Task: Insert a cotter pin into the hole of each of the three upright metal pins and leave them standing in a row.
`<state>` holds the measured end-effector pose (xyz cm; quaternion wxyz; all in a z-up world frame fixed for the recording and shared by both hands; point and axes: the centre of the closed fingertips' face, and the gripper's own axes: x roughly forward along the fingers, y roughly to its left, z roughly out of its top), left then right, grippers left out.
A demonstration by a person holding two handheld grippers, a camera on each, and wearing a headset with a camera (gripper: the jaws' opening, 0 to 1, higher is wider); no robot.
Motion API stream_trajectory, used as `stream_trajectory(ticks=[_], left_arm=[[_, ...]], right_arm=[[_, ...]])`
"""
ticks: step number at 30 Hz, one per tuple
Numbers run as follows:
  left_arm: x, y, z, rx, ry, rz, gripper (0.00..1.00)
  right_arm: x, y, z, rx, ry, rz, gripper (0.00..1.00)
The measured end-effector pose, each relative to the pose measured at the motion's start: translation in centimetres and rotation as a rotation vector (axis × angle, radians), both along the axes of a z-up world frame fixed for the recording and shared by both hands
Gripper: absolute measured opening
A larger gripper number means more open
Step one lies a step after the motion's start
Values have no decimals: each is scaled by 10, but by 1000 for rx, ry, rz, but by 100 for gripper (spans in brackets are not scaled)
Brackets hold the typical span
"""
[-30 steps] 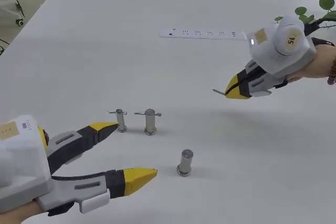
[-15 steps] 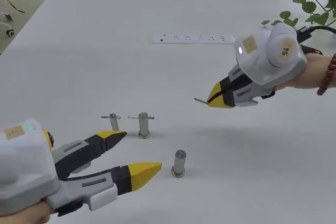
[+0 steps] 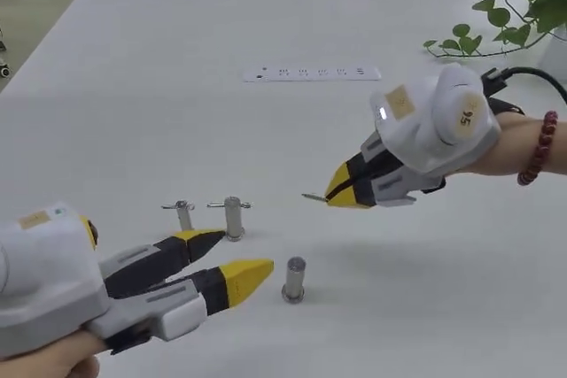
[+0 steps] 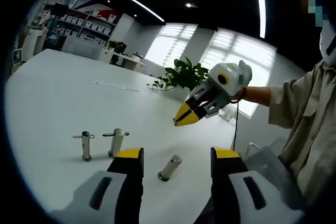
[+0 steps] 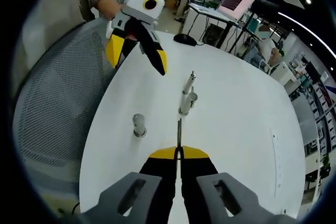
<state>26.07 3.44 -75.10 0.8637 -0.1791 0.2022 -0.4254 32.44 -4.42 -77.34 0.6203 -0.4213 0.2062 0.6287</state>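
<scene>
Third insertion in hand. My right gripper [image 3: 330, 197], jaws closed on the last cotter pin [image 3: 313, 196], hovers up and right of the bare pin [image 3: 294, 279]. My left gripper [image 3: 246, 250], jaws apart and empty, sits just beside that pin. Next move, as I judge it: line the cotter pin up with the hole.

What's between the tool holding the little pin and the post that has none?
Nothing. In the head view, only bare table lies between the right gripper, shut on a cotter pin, and the plain post.

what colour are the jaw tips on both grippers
Yellow, on the left gripper and right gripper alike; clearest in the head view.
</scene>
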Motion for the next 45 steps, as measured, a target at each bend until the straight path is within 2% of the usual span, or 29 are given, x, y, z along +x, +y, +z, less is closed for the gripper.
stream_trajectory(ticks=[6, 8, 13, 14, 19, 40, 45], left_arm=[[1, -6, 1, -52, 61, 1, 43], [2, -8, 1, -68, 90, 6, 41], [4, -14, 3, -100, 124, -1, 37], [5, -16, 4, -122, 153, 4, 37], [6, -20, 4, -140, 193, 0, 31], [10, -33, 5, -179, 299, -20, 13], [10, -35, 2, -168, 315, -21, 9]], right_arm=[[-17, 10, 1, 12, -7, 23, 2], [-23, 13, 2, 16, -10, 36, 2], [-34, 20, 3, 16, -18, 64, 2], [-35, 21, 3, 16, -20, 67, 2], [-42, 27, 5, 21, -28, 88, 2], [-54, 38, 8, 18, -55, 129, 2], [-54, 38, 9, 18, -58, 132, 2]])
